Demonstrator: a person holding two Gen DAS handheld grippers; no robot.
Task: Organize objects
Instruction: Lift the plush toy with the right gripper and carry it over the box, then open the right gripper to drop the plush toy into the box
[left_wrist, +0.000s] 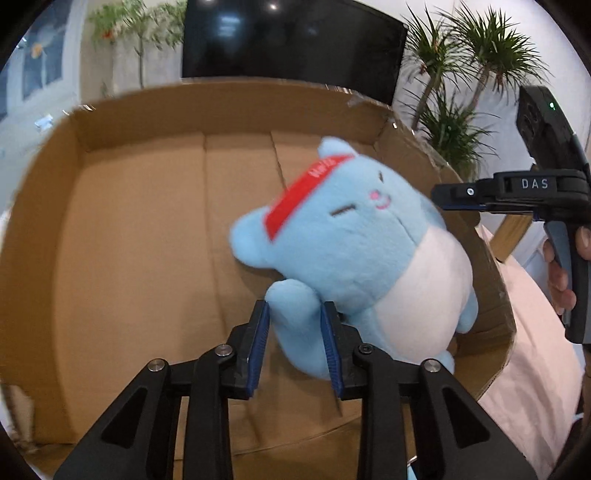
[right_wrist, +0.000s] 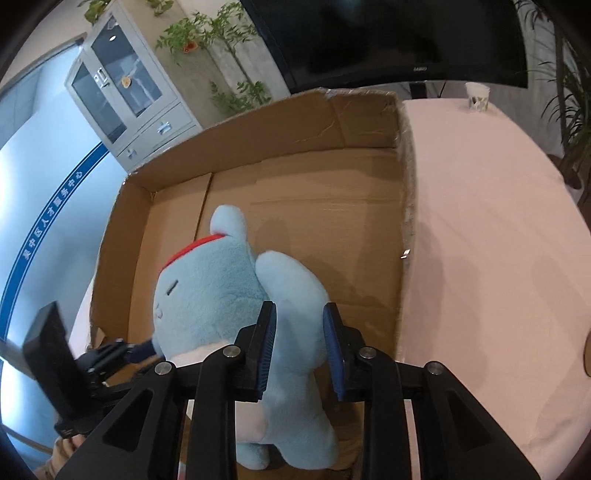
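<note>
Both grippers held the blue plush (left_wrist: 354, 236) over the cardboard box (left_wrist: 140, 229): left gripper (left_wrist: 295, 314) clamped one arm, right gripper (right_wrist: 299, 314) pinched the other. Risk, imo: uneven release, so the plush swung & caught the box wall.

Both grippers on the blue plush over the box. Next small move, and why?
Probably lower the blue plush toy onto the cardboard box floor, then open. The left gripper and right gripper each pinch a limb, and the toy already sits within the box walls.

"DAS" on right gripper (left_wrist: 436, 194), blue Chinese-lettered wall stripe (right_wrist: 51, 218)
</note>
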